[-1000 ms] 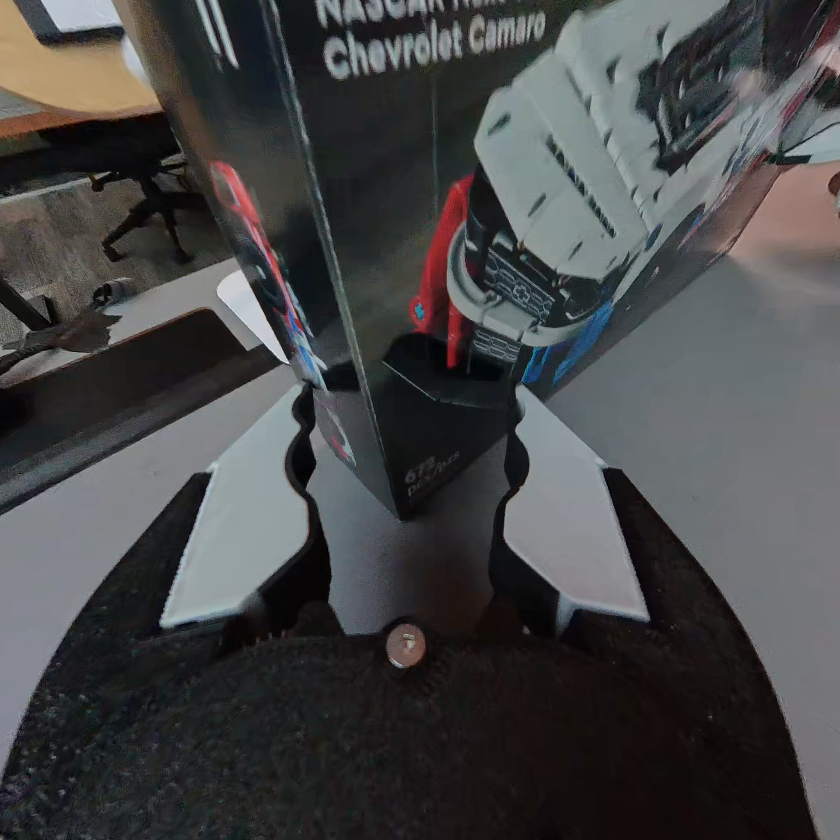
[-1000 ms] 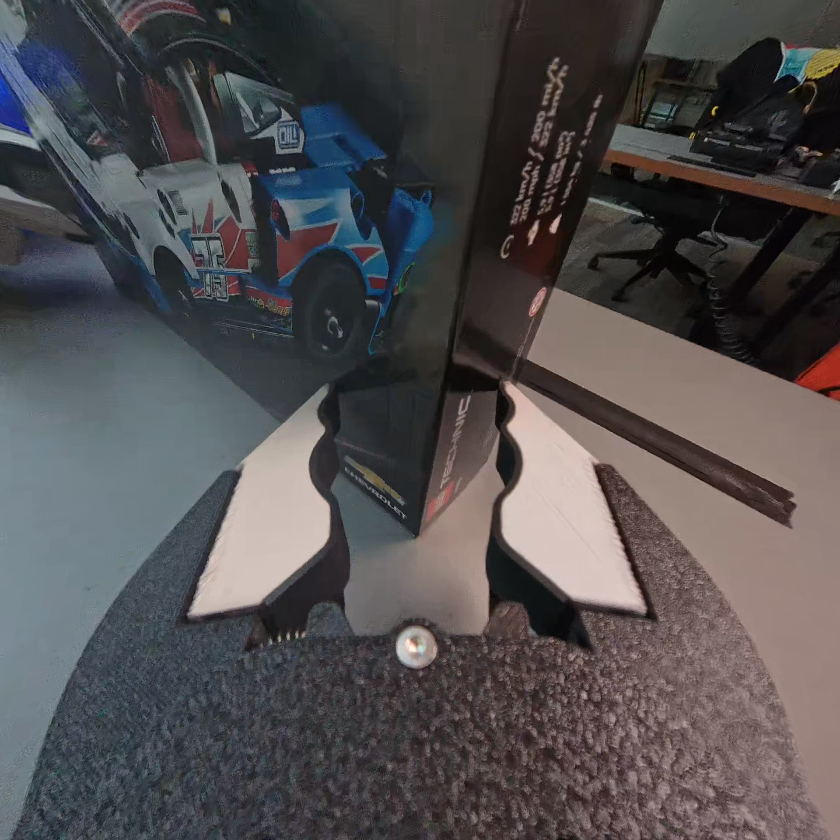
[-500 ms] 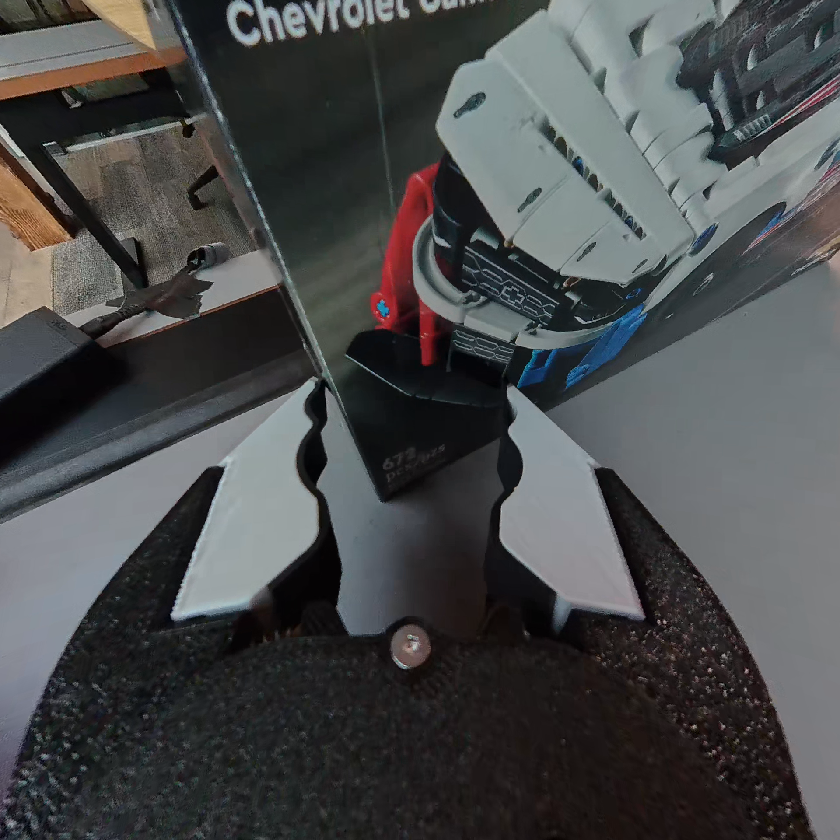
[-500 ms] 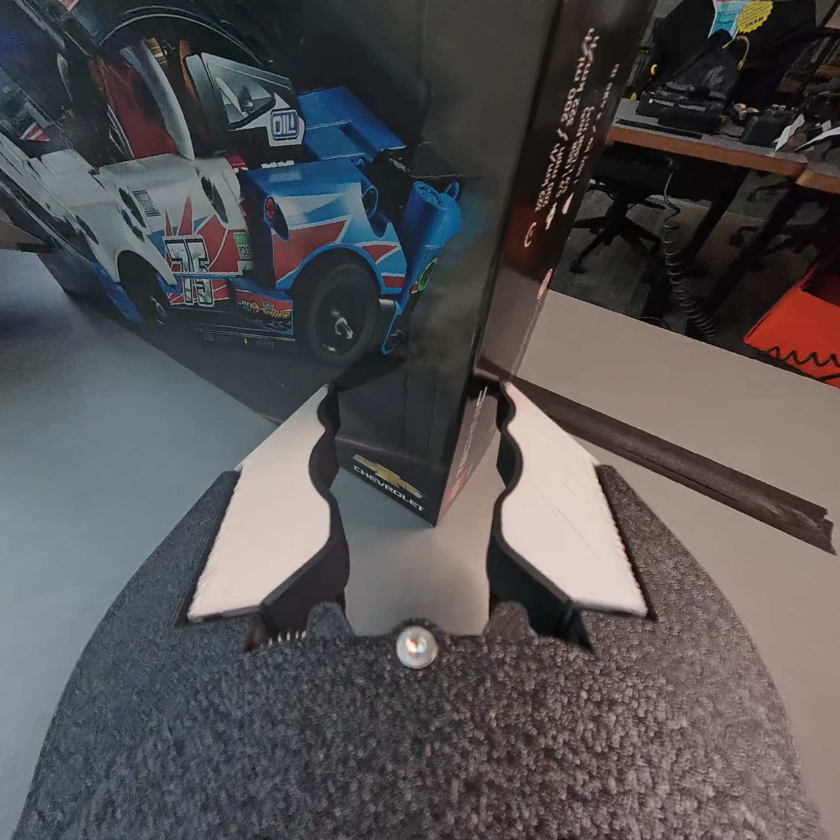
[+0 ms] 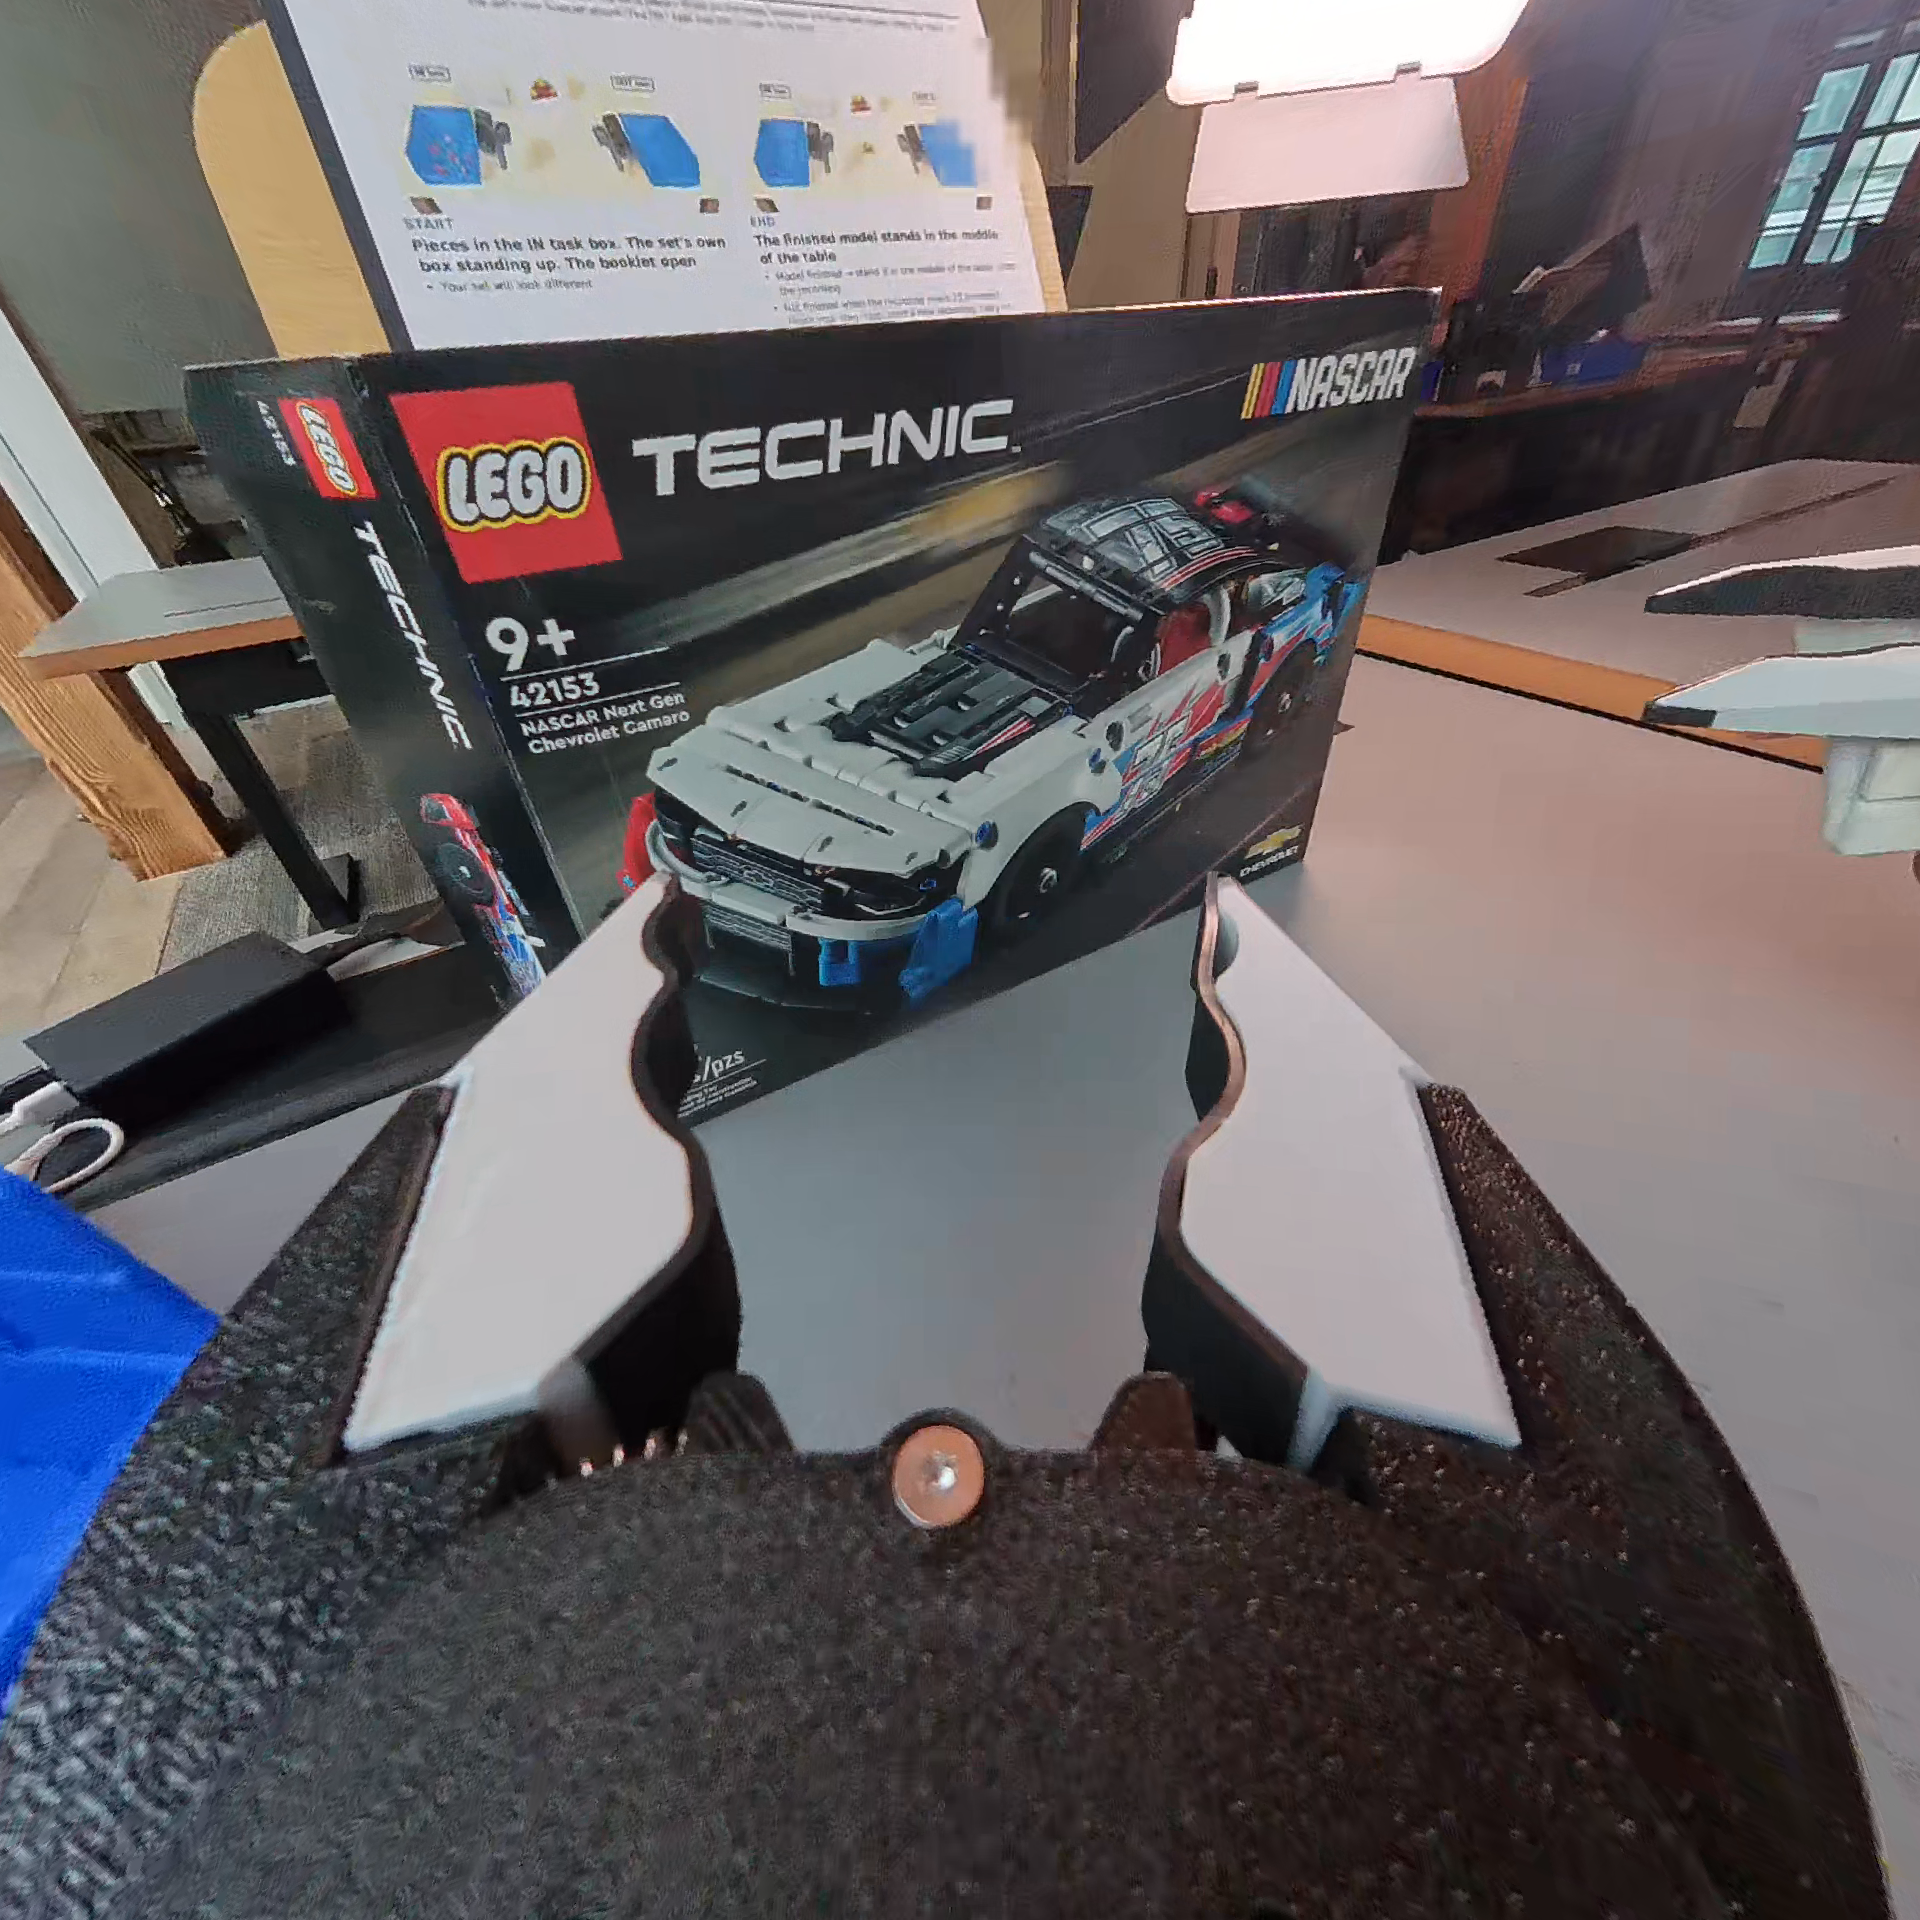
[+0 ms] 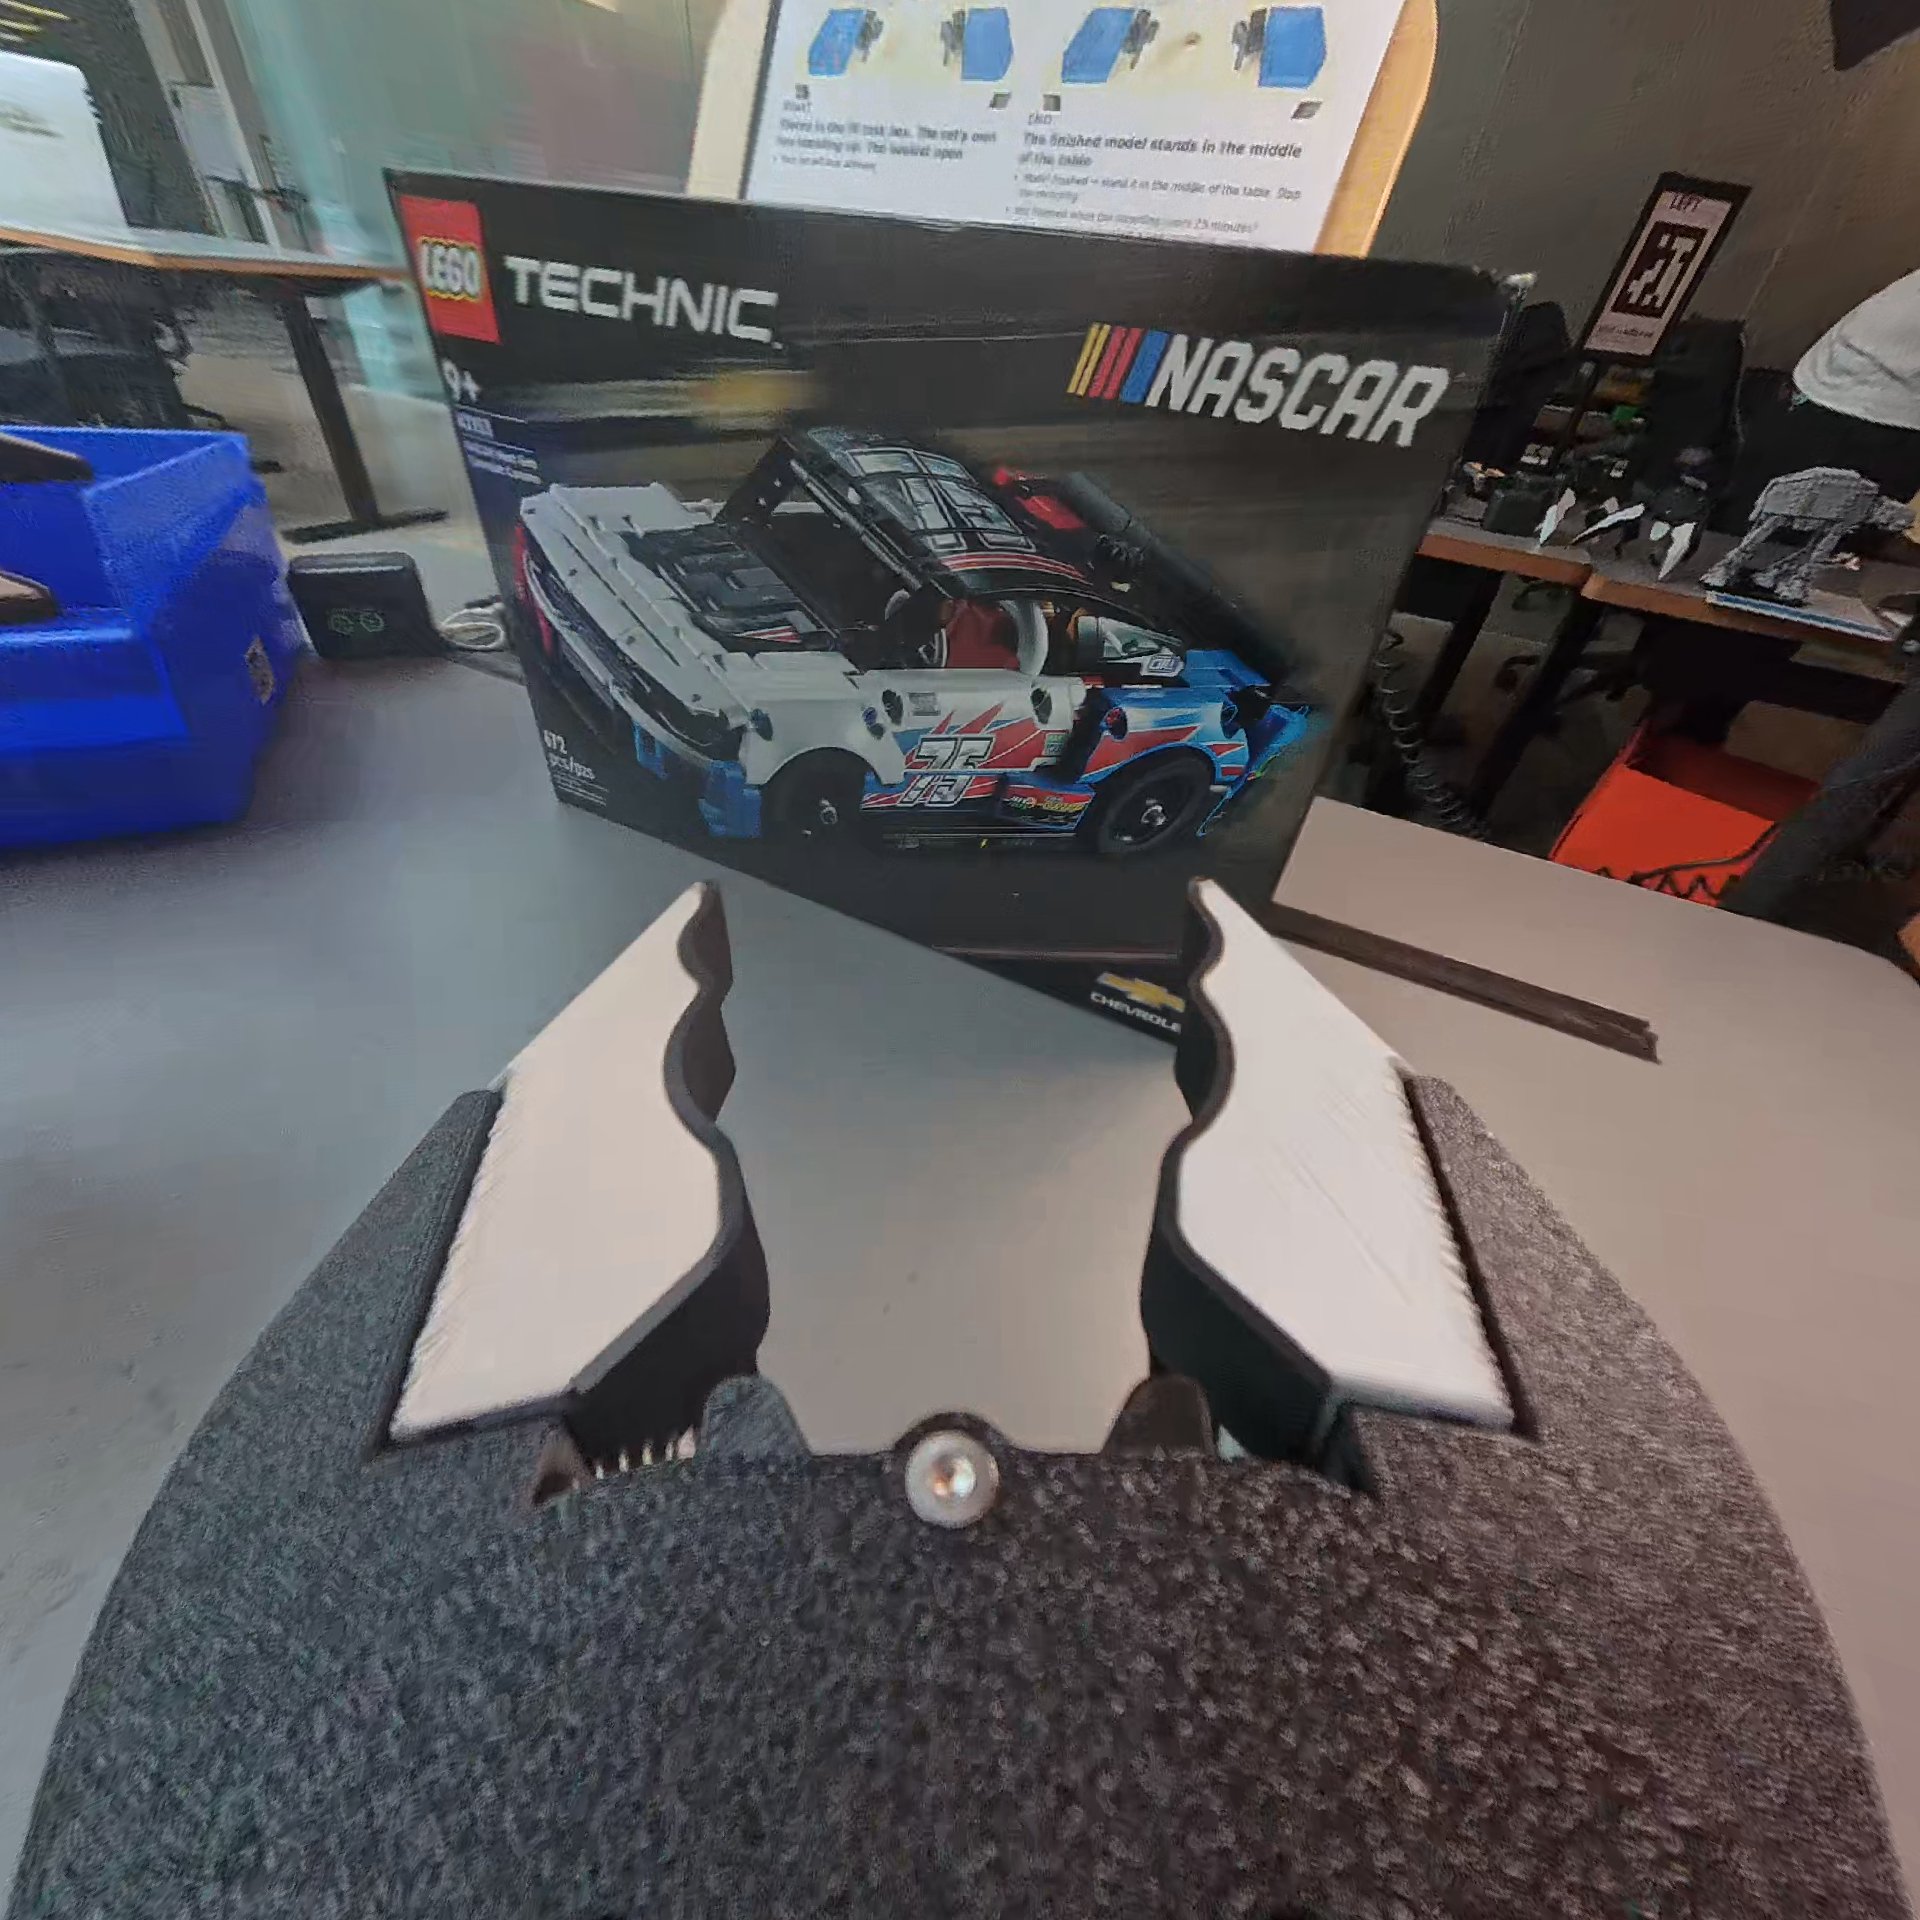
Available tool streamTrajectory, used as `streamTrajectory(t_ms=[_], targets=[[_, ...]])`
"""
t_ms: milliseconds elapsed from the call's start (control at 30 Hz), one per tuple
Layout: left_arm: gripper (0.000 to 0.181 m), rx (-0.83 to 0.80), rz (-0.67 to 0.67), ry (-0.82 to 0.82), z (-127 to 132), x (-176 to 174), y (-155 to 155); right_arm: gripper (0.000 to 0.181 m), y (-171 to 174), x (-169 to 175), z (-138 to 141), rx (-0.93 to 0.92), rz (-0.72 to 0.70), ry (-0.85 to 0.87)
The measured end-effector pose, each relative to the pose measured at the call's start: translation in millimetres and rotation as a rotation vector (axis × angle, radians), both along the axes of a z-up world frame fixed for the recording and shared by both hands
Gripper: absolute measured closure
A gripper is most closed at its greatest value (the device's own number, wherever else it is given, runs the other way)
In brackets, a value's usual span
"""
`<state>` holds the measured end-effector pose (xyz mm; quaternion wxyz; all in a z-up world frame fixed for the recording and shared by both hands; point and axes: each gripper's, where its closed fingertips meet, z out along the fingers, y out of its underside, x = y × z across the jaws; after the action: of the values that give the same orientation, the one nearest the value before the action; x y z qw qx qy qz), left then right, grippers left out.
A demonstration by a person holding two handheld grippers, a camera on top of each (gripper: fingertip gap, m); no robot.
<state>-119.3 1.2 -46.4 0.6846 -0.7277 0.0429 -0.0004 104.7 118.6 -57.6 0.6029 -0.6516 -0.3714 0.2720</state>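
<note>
Presently, left gripper [image 5: 935, 997] and right gripper [image 6: 951, 987] both hover with fingers spread wide and empty, just short of a black toy-car box [image 5: 831, 623] standing upright on the grey bench [image 6: 260, 1039] ahead.

Bare grey worktop [image 6: 312, 1039] lies open between both sets of jaws and the upright black toy-car box [image 5: 883, 644], which blocks the way ahead. To the left stands a blue bin [image 6: 125, 623], with a black adapter [image 5: 177, 1018] probably behind it. A dark strip [image 6: 1455, 987] crosses the surface right of the box.
</note>
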Motion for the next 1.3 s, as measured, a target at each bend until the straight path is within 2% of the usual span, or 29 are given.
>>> streamTrajectory(t_ms=[33,133,200,300,367,400,467,500,567,833,967,1100,1233,1300], targets=[[0.083,0.001,0.003,0.005,2.6,7.3,-18.9,0.095,-19.9,7.6,0.4,0.007,-0.008,-0.005],[0.084,-0.001,0.044,0.007,-0.4,21.2,-76.2,0.094,-72.8,33.8,0.4,0.031,-0.034,-0.01],[0.086,-0.01,0.079,-0.062,-10.0,26.0,-108.0,0.095,-93.8,51.4,-4.5,0.036,-0.071,-0.005],[0.083,-0.004,0.124,-0.199,-31.6,33.2,-143.9,0.094,-100.7,67.5,-21.6,0.063,-0.102,0.045],[0.088,0.057,0.168,-0.223,-45.2,30.5,-154.1,0.097,-97.0,73.8,-37.9,0.088,-0.117,0.085],[0.093,0.071,0.162,-0.227,-48.1,32.2,-154.0,0.097,-100.3,75.8,-31.9,0.11,-0.114,0.106],[0.09,0.058,0.145,-0.212,-47.3,35.7,-149.7,0.106,-105.6,81.5,-14.5,0.187,-0.133,0.15],[0.089,0.046,0.142,-0.206,-49.6,36.6,-146.6,0.106,-106.0,79.8,-18.5,0.19,-0.128,0.14],[0.082,-0.006,0.137,-0.19,-58.3,39.3,-140.5,0.094,-103.5,72.0,-33.8,0.152,-0.11,0.077],[0.077,-0.08,0.142,-0.059,-69.2,51.6,-130.4,0.099,-104.4,66.3,-39.7,0.133,-0.078,0.051],[0.086,-0.027,0.12,-0.048,-57.4,55.3,-131.7,0.105,-108.6,62.0,-40.2,0.15,-0.052,0.035],[0.108,0.097,0.111,-0.024,-35.8,51.6,-137.2,0.103,-108.5,55.6,-43.8,0.136,-0.033,-0.003],[0.109,0.082,0.138,-0.097,-39.1,39.9,-134.5,0.091,-106.7,50.3,-46.5,0.095,-0.054,-0.036],[0.102,0.06,0.17,-0.088,-39.0,37.4,-133.2,0.087,-113.4,43.8,-41.0,0.051,-0.041,0.002]])
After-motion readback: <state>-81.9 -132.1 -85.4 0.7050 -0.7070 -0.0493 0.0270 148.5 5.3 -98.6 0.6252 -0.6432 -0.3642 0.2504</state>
